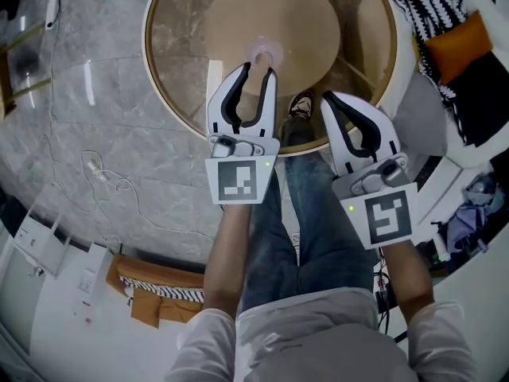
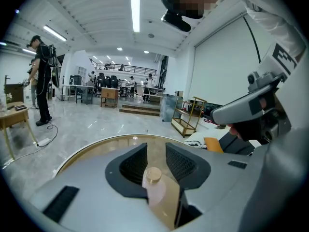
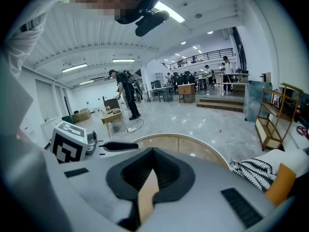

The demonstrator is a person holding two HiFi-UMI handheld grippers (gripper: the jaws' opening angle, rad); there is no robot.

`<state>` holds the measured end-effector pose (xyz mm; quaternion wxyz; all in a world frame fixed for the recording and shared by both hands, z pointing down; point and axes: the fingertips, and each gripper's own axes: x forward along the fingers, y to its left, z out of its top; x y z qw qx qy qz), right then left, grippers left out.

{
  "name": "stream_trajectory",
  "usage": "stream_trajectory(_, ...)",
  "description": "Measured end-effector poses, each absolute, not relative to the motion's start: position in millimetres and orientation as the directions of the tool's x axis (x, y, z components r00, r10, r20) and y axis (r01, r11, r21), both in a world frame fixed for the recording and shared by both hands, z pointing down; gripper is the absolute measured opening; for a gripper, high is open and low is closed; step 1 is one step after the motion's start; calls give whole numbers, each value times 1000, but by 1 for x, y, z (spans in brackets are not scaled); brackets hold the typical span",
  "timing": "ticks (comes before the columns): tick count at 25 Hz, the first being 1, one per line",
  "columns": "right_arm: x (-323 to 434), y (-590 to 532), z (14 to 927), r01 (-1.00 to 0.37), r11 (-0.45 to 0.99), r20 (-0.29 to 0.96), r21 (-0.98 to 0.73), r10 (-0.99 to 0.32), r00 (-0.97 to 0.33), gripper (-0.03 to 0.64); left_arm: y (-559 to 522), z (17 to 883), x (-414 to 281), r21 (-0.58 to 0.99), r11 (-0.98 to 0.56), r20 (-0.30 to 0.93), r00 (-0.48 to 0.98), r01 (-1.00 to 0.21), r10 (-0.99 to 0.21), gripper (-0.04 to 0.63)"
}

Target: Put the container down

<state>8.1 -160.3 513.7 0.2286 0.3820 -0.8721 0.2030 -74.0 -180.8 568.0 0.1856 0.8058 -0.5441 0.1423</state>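
Note:
A small pale pink container (image 1: 264, 54) with a beige cap (image 2: 153, 174) stands on the round glass table (image 1: 171, 94). My left gripper (image 1: 258, 72) hovers just on the near side of it and above it. In the left gripper view the container sits low in the gap between the open jaws (image 2: 155, 161), with no pad pressing on it. My right gripper (image 1: 334, 99) hangs over the table's near rim to the right. It is shut, with nothing between its jaws (image 3: 153, 152). The left gripper's marker cube (image 3: 70, 146) shows at the left of the right gripper view.
Under the glass is a round wooden base (image 1: 270, 22). A striped throw (image 1: 421, 6) and an orange cushion (image 1: 457, 46) lie at the right. Cables (image 1: 103, 173) trail over the marble floor. A person wearing a backpack rig (image 2: 42, 81) stands by a small table (image 2: 12, 117).

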Motion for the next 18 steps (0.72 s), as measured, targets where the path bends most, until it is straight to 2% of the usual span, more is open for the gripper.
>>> stream_trajectory(18, 15, -161, 431, -771, 613, 486, -171, -628, -607, 14, -164, 465, -63, 121, -403, 424, 414, -907, -805, 77)
